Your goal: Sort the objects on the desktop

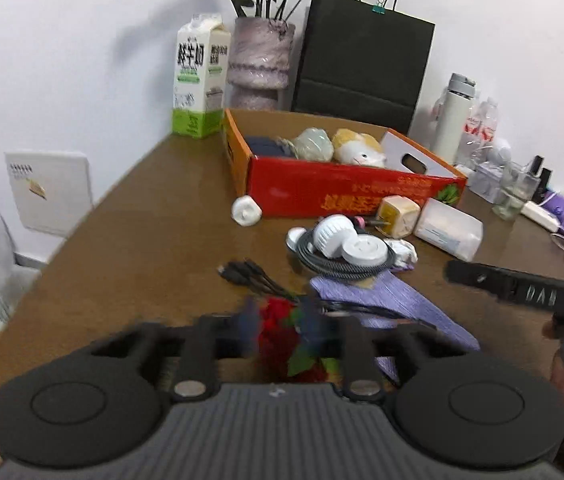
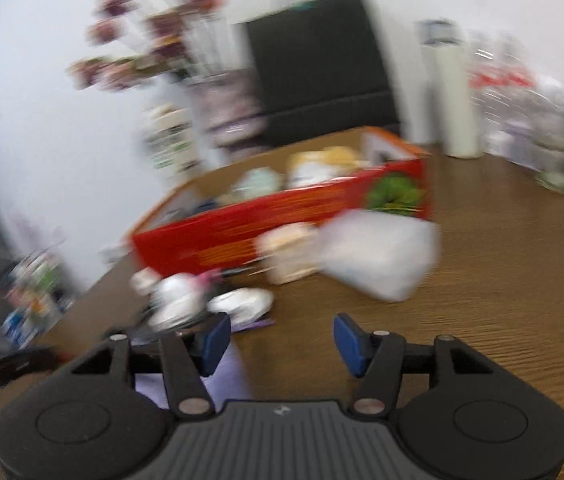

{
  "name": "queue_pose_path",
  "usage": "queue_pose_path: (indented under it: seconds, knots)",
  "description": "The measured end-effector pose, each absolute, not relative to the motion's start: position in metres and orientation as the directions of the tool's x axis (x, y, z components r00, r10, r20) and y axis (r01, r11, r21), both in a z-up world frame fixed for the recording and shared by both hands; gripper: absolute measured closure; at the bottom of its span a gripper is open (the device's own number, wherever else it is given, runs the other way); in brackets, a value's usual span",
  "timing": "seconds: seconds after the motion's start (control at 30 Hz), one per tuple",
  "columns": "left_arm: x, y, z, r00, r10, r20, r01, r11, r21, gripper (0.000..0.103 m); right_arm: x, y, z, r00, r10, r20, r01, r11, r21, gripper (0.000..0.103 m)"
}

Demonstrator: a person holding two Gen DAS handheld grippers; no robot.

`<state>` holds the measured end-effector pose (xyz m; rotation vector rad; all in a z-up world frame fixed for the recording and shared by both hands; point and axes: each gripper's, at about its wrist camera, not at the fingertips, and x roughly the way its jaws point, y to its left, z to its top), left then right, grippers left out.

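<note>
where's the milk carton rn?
In the left wrist view, the milk carton stands upright at the table's far left corner against the wall, just left of the vase and behind the red box.

Both wrist cameras look low across the counter (image 1: pixel 122 240) toward its far wall edge. They share the red box (image 1: pixel 342 192) (image 2: pixel 282 228); the right view is blurred.

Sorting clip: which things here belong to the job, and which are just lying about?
Job: red box, red flower, coiled cable, black cables, purple cloth, white packet.
Lying about, probably: milk carton, vase, black bag, white flask.
</note>
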<state>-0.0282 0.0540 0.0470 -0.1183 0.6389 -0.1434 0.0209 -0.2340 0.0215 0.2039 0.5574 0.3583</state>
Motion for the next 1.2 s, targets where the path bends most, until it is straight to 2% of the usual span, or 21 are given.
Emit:
queue_pose_path:
  seconds: [0.03,0.17,0.2,0.23,0.3,0.47,0.57,0.6,0.63,0.7,0.8,0.87,0.97,1.0,1.07,1.1,1.13,1.2]
  knots:
    - [-0.029,0.051,0.045,0.797,-0.179,-0.576,0.112,0.982,-0.151,0.040,0.015,-0.223,0.023,0.780,0.405,-0.478,-0.321,0.913,0.250,0.047]
    - [-0.018,0.038,0.034,0.791,-0.189,-0.582,0.135,0.981,-0.136,0.037,0.008,-0.187,0.028,0.747,0.453,-0.487,-0.428,0.888,0.169,0.047]
    - [-0.014,0.036,0.031,0.784,-0.188,-0.592,0.133,0.982,-0.135,0.043,0.010,-0.182,0.029,0.743,0.454,-0.491,-0.433,0.886,0.165,0.047]
    - [-0.011,0.033,0.028,0.776,-0.181,-0.605,0.131,0.983,-0.126,0.066,0.013,-0.176,0.029,0.737,0.456,-0.498,-0.437,0.884,0.163,0.048]
    - [-0.011,0.030,0.024,0.772,-0.176,-0.611,0.139,0.984,-0.108,0.070,0.015,-0.169,0.027,0.714,0.464,-0.524,-0.456,0.876,0.155,0.047]
    - [-0.033,0.058,0.025,0.789,-0.162,-0.592,0.108,0.986,-0.126,0.071,0.010,-0.158,0.011,0.654,0.479,-0.585,-0.488,0.858,0.157,0.049]
    - [-0.044,0.083,0.027,0.808,-0.111,-0.579,0.038,0.990,-0.137,0.071,0.004,-0.154,0.009,0.668,0.441,-0.599,-0.477,0.872,0.110,0.073]
    - [-0.045,0.090,0.028,0.810,-0.090,-0.580,0.010,0.990,-0.140,0.071,0.002,-0.152,0.009,0.677,0.418,-0.605,-0.463,0.882,0.091,0.085]
    - [-0.046,0.098,0.028,0.811,-0.067,-0.582,-0.020,0.990,-0.142,0.071,0.000,-0.151,0.010,0.686,0.399,-0.609,-0.445,0.892,0.083,0.090]
    - [-0.046,0.110,0.029,0.810,-0.053,-0.584,-0.049,0.986,-0.157,0.071,-0.011,-0.150,0.009,0.695,0.385,-0.608,-0.423,0.902,0.088,0.095]
    - [-0.045,0.114,0.032,0.817,-0.067,-0.573,-0.041,0.984,-0.173,0.071,-0.036,-0.150,0.010,0.709,0.346,-0.614,-0.382,0.921,0.079,0.095]
    - [-0.040,0.110,0.035,0.822,-0.091,-0.562,-0.014,0.984,-0.180,0.071,-0.052,-0.148,0.012,0.695,0.379,-0.612,-0.395,0.911,0.115,0.092]
    - [-0.026,0.098,0.047,0.840,-0.121,-0.529,0.036,0.985,-0.168,0.071,-0.062,-0.152,0.023,0.687,0.422,-0.591,-0.433,0.891,0.133,0.081]
    - [-0.018,0.092,0.053,0.849,-0.126,-0.513,0.048,0.985,-0.163,0.071,-0.060,-0.156,0.031,0.699,0.430,-0.571,-0.437,0.889,0.136,0.075]
    - [0.004,0.085,0.069,0.864,-0.159,-0.477,0.084,0.981,-0.177,0.071,-0.054,-0.174,0.051,0.748,0.425,-0.510,-0.414,0.899,0.143,0.055]
    - [0.020,0.083,0.077,0.867,-0.187,-0.461,0.102,0.974,-0.202,0.070,-0.046,-0.183,0.059,0.778,0.407,-0.478,-0.394,0.909,0.132,0.037]
    - [0.036,0.080,0.082,0.862,-0.213,-0.460,0.120,0.968,-0.222,0.070,-0.034,-0.192,0.064,0.812,0.373,-0.450,-0.368,0.924,0.101,0.030]
    - [0.081,0.069,0.094,0.842,-0.229,-0.488,0.127,0.964,-0.234,0.071,0.000,-0.211,0.065,0.870,0.278,-0.407,-0.288,0.957,0.038,0.031]
